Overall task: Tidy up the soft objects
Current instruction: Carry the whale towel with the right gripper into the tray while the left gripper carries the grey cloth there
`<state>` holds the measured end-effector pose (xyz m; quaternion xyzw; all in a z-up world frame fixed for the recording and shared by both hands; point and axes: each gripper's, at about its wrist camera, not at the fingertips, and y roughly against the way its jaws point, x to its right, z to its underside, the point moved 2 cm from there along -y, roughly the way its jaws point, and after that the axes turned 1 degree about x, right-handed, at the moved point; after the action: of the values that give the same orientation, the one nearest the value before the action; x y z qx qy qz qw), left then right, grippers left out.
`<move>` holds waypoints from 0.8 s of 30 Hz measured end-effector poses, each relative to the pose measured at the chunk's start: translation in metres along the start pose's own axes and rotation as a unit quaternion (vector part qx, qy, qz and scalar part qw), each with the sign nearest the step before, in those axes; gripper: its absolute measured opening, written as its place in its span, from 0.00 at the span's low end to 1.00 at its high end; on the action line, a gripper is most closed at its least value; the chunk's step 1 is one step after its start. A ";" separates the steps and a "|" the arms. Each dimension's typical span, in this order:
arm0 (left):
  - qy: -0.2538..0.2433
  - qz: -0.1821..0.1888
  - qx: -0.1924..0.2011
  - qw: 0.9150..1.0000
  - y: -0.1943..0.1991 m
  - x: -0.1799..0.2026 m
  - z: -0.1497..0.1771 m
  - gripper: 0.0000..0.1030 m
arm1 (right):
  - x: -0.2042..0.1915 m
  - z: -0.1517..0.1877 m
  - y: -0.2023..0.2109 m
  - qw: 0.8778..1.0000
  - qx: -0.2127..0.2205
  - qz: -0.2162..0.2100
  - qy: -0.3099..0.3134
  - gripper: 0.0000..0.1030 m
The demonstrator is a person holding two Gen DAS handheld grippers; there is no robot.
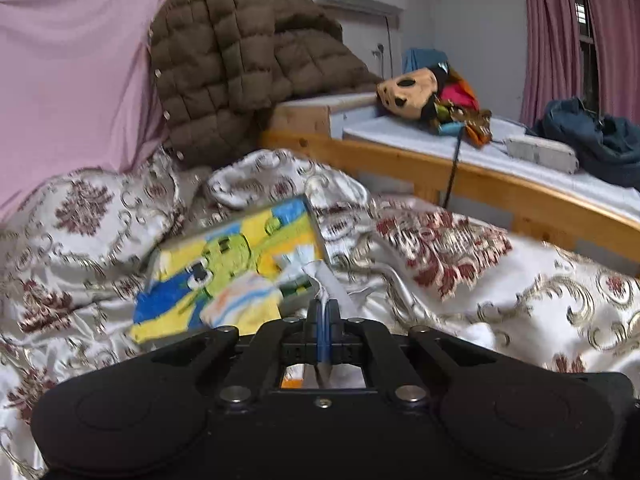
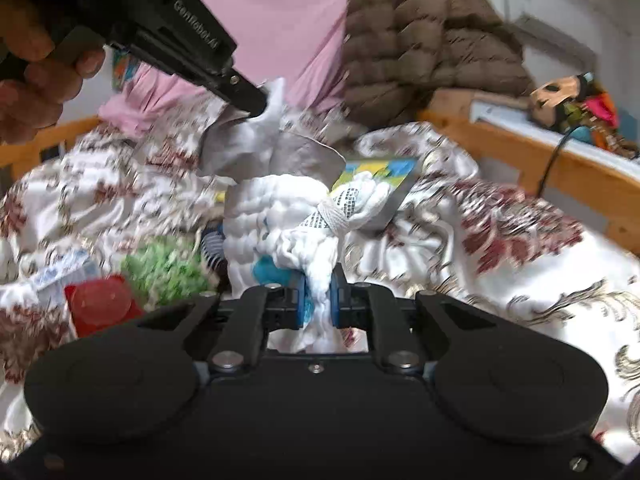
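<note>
1. Left gripper, raised and angled downward, pinches the thin grey cloth.
2. Right gripper clamps the fluffy white bundle.
3. Both hang above the glossy floral quilt.

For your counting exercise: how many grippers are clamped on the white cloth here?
2. The right gripper pinches the white cloth's bottom end; the left gripper grips its top edge. Parts of the cloth may be hidden.
</note>
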<state>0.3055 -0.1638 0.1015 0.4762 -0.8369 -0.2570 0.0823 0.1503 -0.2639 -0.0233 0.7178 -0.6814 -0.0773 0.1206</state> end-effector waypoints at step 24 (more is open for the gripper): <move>0.066 -0.123 0.082 0.987 -0.178 -0.097 -0.086 0.00 | 0.049 -0.062 -0.189 0.989 0.130 0.034 -0.054 0.06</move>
<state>0.5246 -0.1868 0.0948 0.5965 -0.7830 -0.1634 0.0661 0.3521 -0.3002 -0.0141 0.6983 -0.7154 -0.0221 -0.0083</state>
